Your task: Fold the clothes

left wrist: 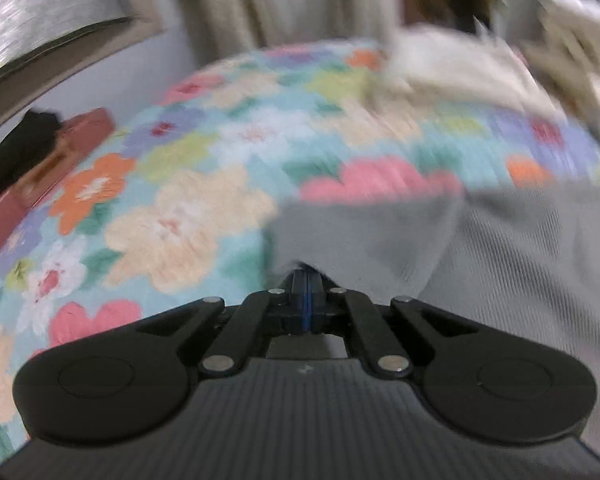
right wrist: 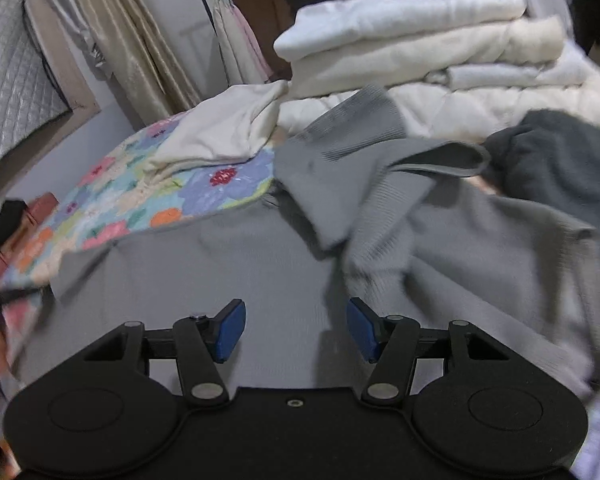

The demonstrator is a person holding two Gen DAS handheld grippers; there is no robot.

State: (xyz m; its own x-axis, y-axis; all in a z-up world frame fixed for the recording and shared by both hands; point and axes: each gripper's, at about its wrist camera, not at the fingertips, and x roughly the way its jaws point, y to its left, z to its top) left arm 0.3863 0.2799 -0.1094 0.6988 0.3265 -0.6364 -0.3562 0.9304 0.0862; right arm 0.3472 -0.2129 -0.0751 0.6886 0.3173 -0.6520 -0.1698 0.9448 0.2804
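Note:
A grey knit sweater (right wrist: 260,256) lies spread on a flower-patterned bed cover (right wrist: 140,196), with a sleeve (right wrist: 340,168) folded over its body. My right gripper (right wrist: 296,328) is open just above the sweater's flat middle and holds nothing. In the left wrist view my left gripper (left wrist: 305,276) is shut on an edge of the grey sweater (left wrist: 480,264), lifted over the flowered cover (left wrist: 204,168). That view is motion-blurred.
A stack of folded white and cream clothes (right wrist: 420,40) sits at the back right, a loose cream garment (right wrist: 228,128) beside it, and a dark grey garment (right wrist: 560,164) at the right. A red-brown box (left wrist: 32,184) lies at the cover's left edge. Curtains and a clothes rack stand behind.

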